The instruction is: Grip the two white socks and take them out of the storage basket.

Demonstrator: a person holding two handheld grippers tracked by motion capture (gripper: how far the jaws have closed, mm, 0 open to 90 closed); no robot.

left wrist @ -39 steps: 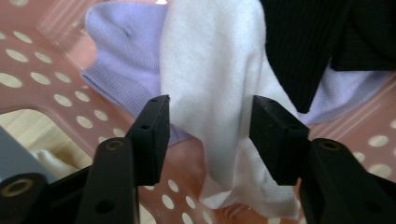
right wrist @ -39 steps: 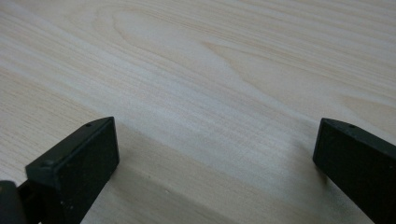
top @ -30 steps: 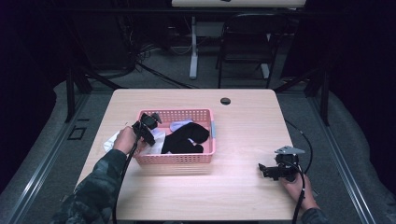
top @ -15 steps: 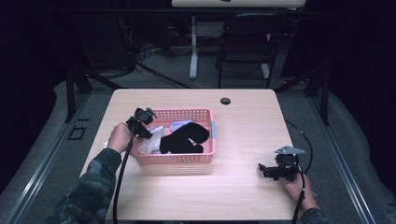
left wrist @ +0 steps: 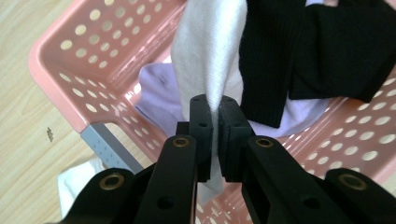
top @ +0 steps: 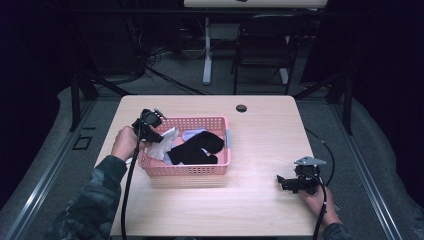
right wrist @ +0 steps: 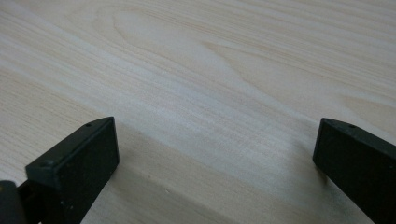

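The white cloth (left wrist: 210, 51) is pinched between the jaws of your left tool (left wrist: 214, 140). In the left gripper view it rises from the pressed-together pads as a narrow, taut fold, running up and away over the inside of the pink basket (left wrist: 70, 70), with a short tail of the same cloth hanging out below the pads. In the high view the cloth (top: 164, 145) hangs just under your left tool (top: 150, 127) at the basket's left end, its lower part draped against the basket's inner wall there.

Right beside the white cloth lies a black garment (left wrist: 317, 51), its ribbed edge touching the fold on one side. Beneath both, a pale lilac piece (left wrist: 159, 93) rests on the basket floor. In the high view the black garment (top: 197, 148) fills the middle of the basket (top: 190, 170), and the lilac piece (top: 192, 134) peeks out at the far side.

Outside the basket, another white piece (left wrist: 79, 179) lies on the bench (left wrist: 23, 116), close against the basket's corner, near a grey tab on the wall.

Your left hand (top: 125, 142) holds the tool above the basket's left rim, tilted inward.

Your right tool (top: 292, 182) rests well apart from all of this, low over the bench (top: 260, 140) near its right front corner. Its jaws are spread wide, with bare wood (right wrist: 210, 93) between them and nothing held.
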